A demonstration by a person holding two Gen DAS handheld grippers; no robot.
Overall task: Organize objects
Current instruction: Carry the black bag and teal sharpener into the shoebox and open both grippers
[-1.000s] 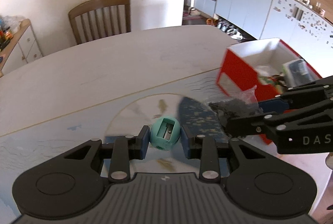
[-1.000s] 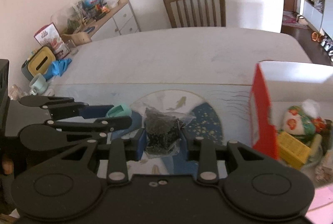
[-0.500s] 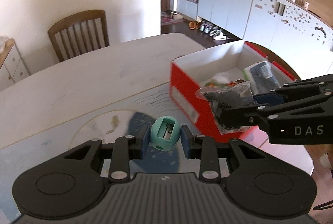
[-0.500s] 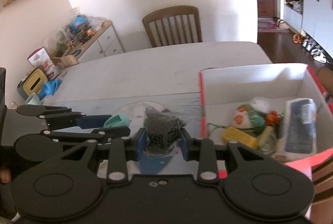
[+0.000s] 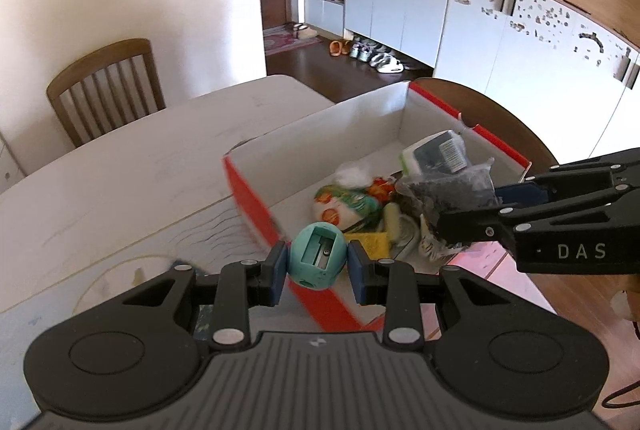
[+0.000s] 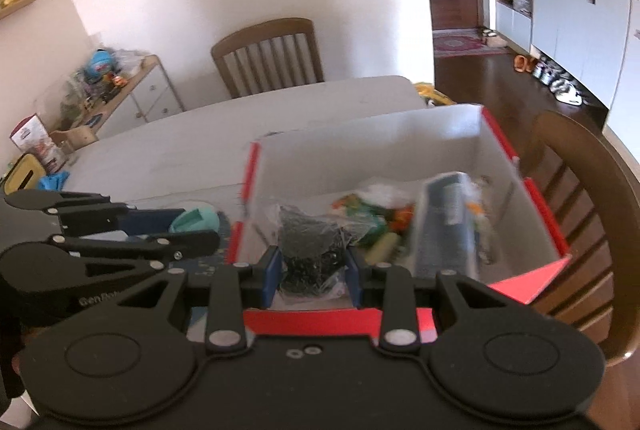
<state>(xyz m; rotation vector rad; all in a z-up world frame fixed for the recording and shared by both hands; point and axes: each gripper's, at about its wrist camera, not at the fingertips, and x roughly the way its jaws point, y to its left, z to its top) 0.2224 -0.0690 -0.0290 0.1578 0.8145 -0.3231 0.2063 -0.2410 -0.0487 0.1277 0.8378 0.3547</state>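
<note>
Left tool (image 5: 318, 272): blue pads pinching a teal egg-shaped pencil sharpener (image 5: 318, 261), blade slot facing up, held above the near corner of the red box (image 5: 256, 204). Right tool (image 6: 312, 272): pads pinching a clear bag of dark granules (image 6: 310, 250), over the box's near wall, inside the rim.

Step in hand, as I judge it: dropping both items into the box. Best done by carrying the sharpener fully past the red wall before releasing, lowering each close to the contents, and keeping the two tools apart so they don't collide. The bag is limp; it may snag on a pad.

Box already holds a packet, a patterned pouch and a yellow block. It sits on a pale tabletop (image 5: 132, 166). Wooden chairs, white cabinets, dark floor, shoes by the door.
</note>
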